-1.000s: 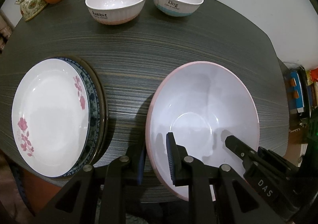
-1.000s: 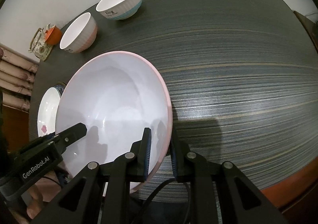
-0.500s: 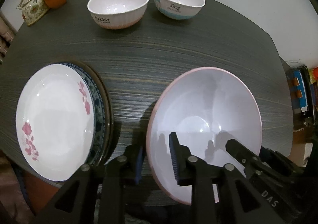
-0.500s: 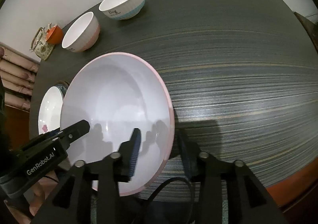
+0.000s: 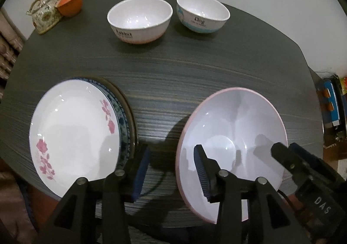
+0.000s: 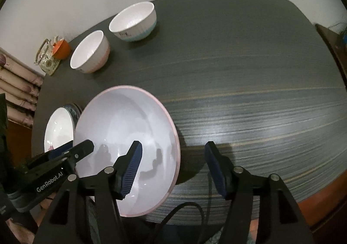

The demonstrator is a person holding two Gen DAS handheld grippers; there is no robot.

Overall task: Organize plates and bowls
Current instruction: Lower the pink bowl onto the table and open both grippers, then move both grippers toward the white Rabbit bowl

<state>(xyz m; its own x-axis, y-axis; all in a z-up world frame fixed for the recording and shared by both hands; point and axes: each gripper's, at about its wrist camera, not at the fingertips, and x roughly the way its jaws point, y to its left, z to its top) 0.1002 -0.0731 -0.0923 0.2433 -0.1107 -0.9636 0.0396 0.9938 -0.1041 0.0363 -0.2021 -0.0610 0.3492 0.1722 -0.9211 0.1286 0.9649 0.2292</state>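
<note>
A large pink-rimmed white bowl sits on the dark table near its front edge; it also shows in the right wrist view. My left gripper is open, its jaws astride the bowl's left rim. My right gripper is open, its jaws astride the bowl's right rim. A stack of plates with a white pink-flowered plate on top lies to the left. A "Rabbit" bowl and a "Dog" bowl stand at the back.
A teapot and an orange cup stand at the table's back left corner. The dark table stretches to the right of the big bowl. A white wall is behind.
Both grippers have opened and let go of the big bowl's rim. Both have drawn back a little. The bowl now rests on the table.
</note>
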